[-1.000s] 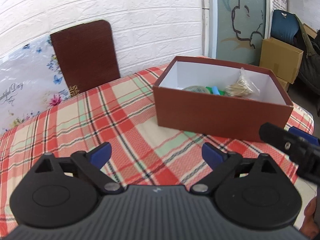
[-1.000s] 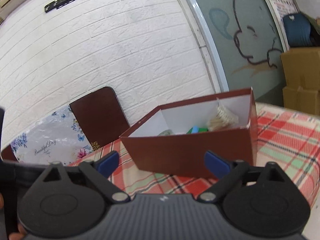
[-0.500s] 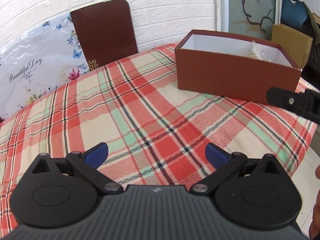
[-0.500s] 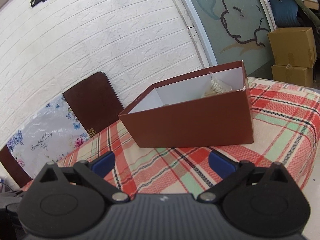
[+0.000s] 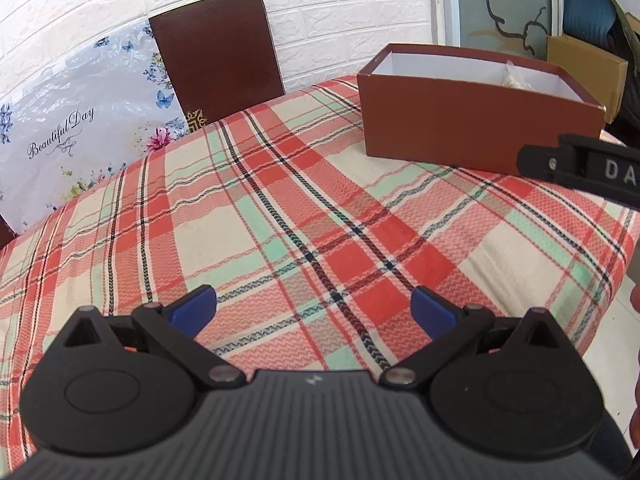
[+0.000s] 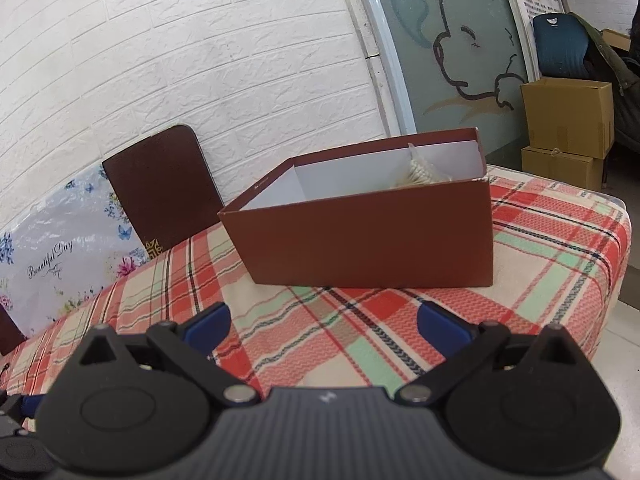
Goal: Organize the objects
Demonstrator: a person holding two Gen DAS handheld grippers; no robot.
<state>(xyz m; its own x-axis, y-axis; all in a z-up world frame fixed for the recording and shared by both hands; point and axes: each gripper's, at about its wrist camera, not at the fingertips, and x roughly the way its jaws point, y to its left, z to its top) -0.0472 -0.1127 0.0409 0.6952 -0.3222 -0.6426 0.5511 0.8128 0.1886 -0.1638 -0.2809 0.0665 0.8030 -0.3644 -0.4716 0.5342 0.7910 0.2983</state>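
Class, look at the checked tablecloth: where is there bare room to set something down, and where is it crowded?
The tablecloth is bare from the left gripper up to the chair and floral bag, and between the right gripper and the box. The far right corner is crowded: the box fills it, with a bag inside.

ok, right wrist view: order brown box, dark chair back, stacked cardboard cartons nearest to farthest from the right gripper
1. Brown box: on the plaid tablecloth, straight ahead of the right gripper.
2. Dark chair back: behind the table, left, against the brick wall.
3. Stacked cardboard cartons: on the floor, far right, past the table.
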